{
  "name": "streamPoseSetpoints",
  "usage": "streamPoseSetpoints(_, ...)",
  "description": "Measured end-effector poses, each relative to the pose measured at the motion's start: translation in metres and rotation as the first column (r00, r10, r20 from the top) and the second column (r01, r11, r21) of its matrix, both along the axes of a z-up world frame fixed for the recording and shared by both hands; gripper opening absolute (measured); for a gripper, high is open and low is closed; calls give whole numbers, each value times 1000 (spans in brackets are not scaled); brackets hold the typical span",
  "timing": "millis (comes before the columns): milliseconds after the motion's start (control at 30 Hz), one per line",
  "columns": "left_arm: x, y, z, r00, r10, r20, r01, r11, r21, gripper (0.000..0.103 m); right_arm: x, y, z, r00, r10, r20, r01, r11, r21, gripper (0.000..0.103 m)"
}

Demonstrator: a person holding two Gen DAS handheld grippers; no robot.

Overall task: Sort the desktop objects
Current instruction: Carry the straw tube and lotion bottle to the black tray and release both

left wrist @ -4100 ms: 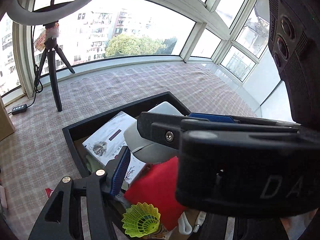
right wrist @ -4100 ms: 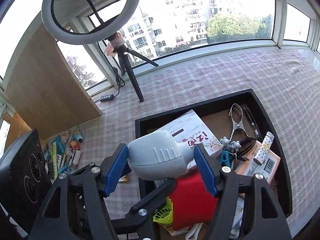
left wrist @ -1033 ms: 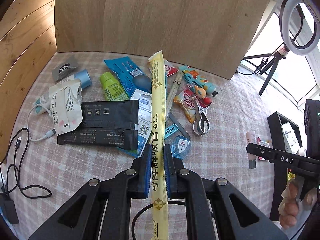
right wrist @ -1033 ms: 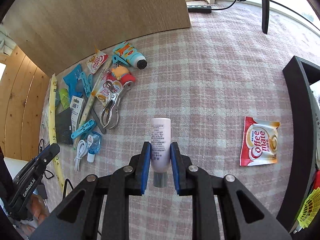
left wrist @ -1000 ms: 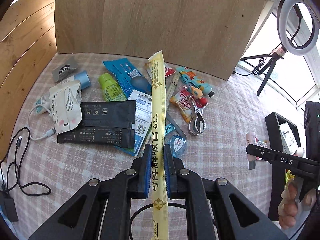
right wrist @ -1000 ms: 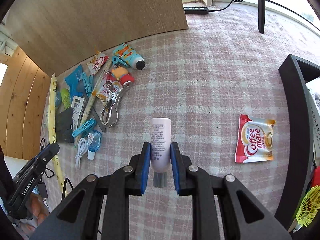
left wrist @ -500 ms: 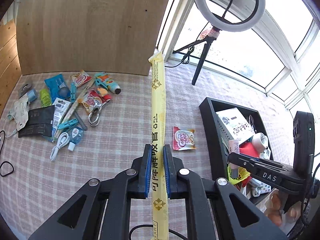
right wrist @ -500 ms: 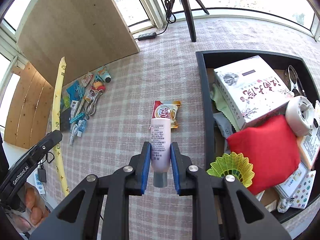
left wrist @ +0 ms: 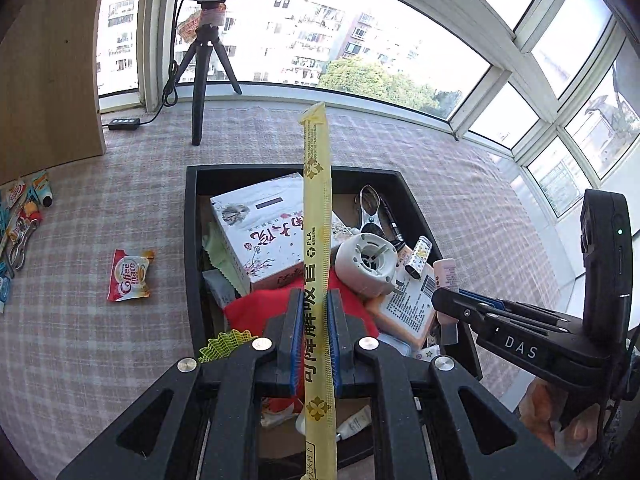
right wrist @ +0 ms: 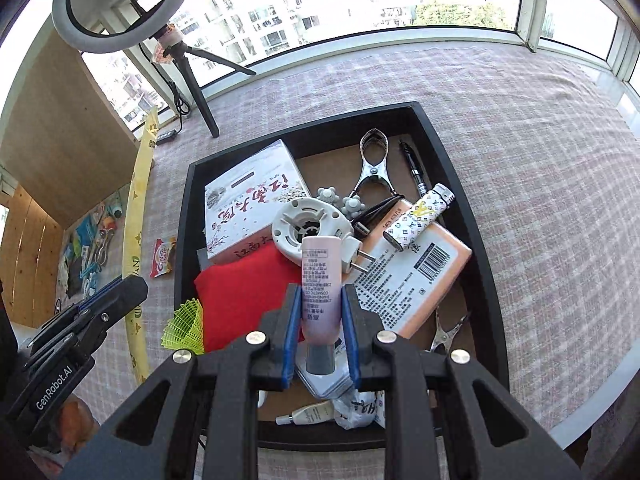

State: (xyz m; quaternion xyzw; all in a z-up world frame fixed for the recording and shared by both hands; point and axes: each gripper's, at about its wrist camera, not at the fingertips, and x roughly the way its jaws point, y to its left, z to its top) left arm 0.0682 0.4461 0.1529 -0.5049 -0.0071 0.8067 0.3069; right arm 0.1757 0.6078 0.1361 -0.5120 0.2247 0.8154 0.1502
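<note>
My left gripper (left wrist: 314,316) is shut on a long yellow straw packet (left wrist: 316,216) and holds it above the black tray (left wrist: 191,216). The packet also shows in the right wrist view (right wrist: 138,216). My right gripper (right wrist: 320,312) is shut on a pale pink tube (right wrist: 321,276), cap toward me, held over the tray (right wrist: 452,152). The tube shows in the left wrist view (left wrist: 446,274). The tray holds a white printed box (right wrist: 248,200), a red cloth (right wrist: 244,292), a white round plug (right wrist: 310,226), an orange box (right wrist: 416,272) and several small items.
A Coffee-mate sachet (left wrist: 130,274) lies on the checked cloth left of the tray. A pile of small objects (left wrist: 20,216) lies at the far left by a wooden board (left wrist: 48,72). A ring light on a tripod (left wrist: 200,80) stands behind the tray.
Both grippers have swung from the pile of objects over to the black tray, carrying the straw packet and the pink tube. The tray now fills the middle of both views.
</note>
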Motion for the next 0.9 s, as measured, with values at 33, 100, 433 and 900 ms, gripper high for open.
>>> streamPoseSetpoints(33, 1, 8, 0, 1000, -3, -2, 3, 1000, -5, 10, 3, 7, -1, 1000, -3, 2, 3, 1000, 2, 20)
streamPoseSetpoints(100, 3, 20, -2, 1000, -7, -9, 7, 1000, -16, 10, 7, 17, -2, 1000, -9, 7, 9, 1000, 6, 20)
streamPoseSetpoints(433, 2, 31, 0, 997, 2, -73, -8, 997, -83, 50, 12, 32, 9, 997, -24, -73, 25, 999, 21, 46)
streamPoseSetpoints(900, -6, -58, 10, 989, 117, -86, -123, 990, -73, 50, -15, -10, 13, 992, 60, -113, -63, 998, -22, 46)
